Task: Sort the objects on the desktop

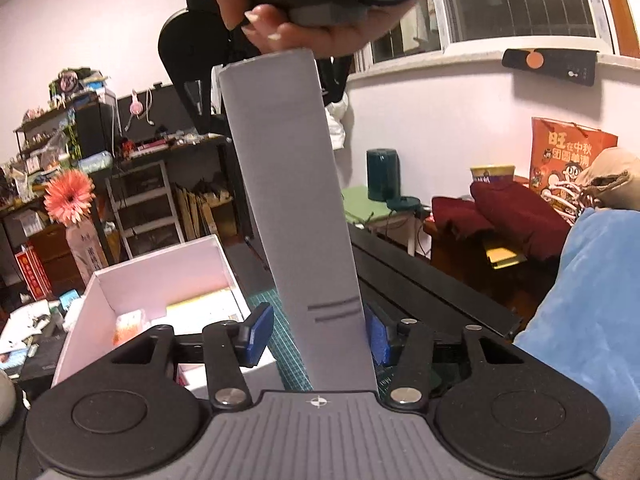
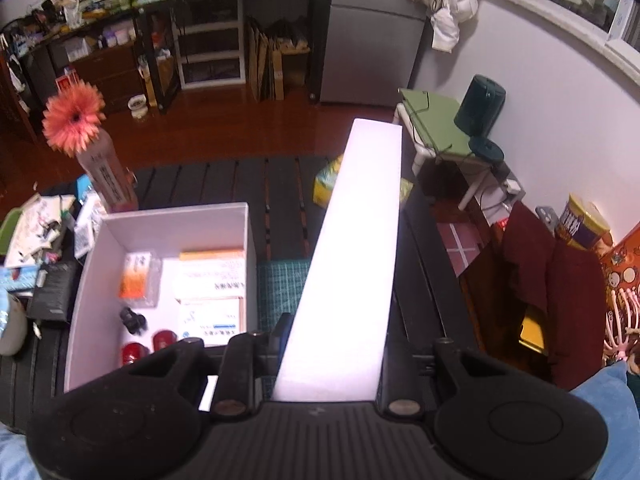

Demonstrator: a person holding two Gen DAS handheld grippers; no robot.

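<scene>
Long grey box lengthwise between both hand-held grippers, right pinching it, left spread

Large character 旺 with 中秋 on orange gift bag, other labels too blurred.

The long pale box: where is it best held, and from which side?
Grip the long box near its upper end, clamping across its narrow width and coming from above, as the right gripper does. Its flat parallel sides suit that. Being long, it probably wants a second hold low down, where the left gripper stands open.
</scene>
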